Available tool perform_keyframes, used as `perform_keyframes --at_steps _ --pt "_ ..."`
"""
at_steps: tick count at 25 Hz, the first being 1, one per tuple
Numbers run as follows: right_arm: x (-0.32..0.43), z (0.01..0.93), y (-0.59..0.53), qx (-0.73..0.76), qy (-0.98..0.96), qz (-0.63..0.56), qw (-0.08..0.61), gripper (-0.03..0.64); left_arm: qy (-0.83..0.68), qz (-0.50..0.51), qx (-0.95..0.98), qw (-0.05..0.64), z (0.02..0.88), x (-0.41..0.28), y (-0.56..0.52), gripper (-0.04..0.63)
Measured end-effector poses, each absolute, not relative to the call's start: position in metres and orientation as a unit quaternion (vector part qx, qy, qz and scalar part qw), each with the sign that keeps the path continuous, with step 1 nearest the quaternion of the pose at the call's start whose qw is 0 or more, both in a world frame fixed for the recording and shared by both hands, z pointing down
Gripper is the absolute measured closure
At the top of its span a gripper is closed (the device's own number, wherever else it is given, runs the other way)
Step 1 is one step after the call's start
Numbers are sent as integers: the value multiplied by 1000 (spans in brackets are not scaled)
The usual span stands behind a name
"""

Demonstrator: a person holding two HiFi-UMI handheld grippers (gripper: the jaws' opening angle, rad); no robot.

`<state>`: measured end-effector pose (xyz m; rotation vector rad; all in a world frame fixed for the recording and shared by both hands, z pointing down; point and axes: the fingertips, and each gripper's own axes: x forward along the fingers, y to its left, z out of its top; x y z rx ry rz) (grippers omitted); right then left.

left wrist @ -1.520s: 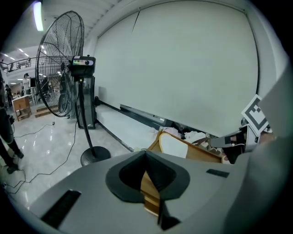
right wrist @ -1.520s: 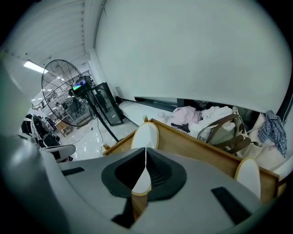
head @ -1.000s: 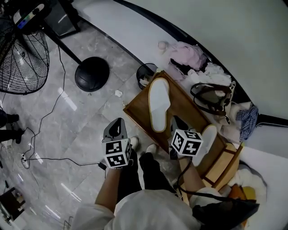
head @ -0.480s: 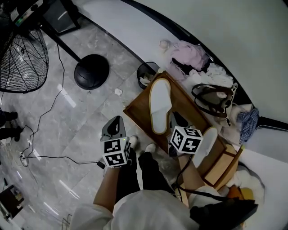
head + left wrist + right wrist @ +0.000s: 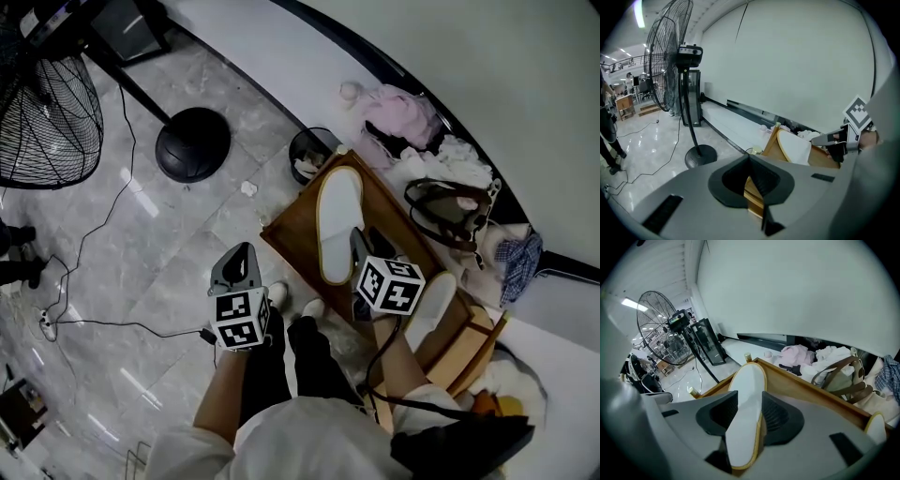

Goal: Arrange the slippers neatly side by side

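One white slipper [image 5: 337, 223] lies lengthwise in a shallow wooden tray [image 5: 286, 239] on the floor. My right gripper [image 5: 360, 255] stands over its heel end. In the right gripper view the slipper [image 5: 747, 380] runs between the jaws of my right gripper [image 5: 750, 398], which are opening; the pads do not press on it. A second white slipper [image 5: 427, 309] lies at the tray's right end, partly behind the marker cube. My left gripper [image 5: 236, 270] hangs over the floor left of the tray, shut with nothing in it [image 5: 751, 180].
A standing fan [image 5: 47, 103] with a round black base [image 5: 192, 145] is at the left, its cable [image 5: 112, 323] trailing over the tiles. A small bin [image 5: 307, 155], piled clothes [image 5: 403, 112] and a brown bag [image 5: 450, 211] crowd the wall behind the tray. The person's shoes [image 5: 279, 295] are near the tray's front edge.
My right gripper has edged slightly along the slipper in the tray. The left gripper and both slippers have stayed where they were.
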<state>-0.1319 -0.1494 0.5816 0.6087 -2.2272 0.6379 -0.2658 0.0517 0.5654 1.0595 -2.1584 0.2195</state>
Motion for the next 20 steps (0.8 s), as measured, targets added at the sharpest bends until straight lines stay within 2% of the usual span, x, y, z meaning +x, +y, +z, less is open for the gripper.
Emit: perform_keyframes --at_steps 7,20 --pt "-142 596 -156 225 -865 241 379 436 -834 89 405 364 574 -271 55 578" --pt "-152 614 -156 215 -856 254 395 444 -833 95 401 368 580 -279 54 579"
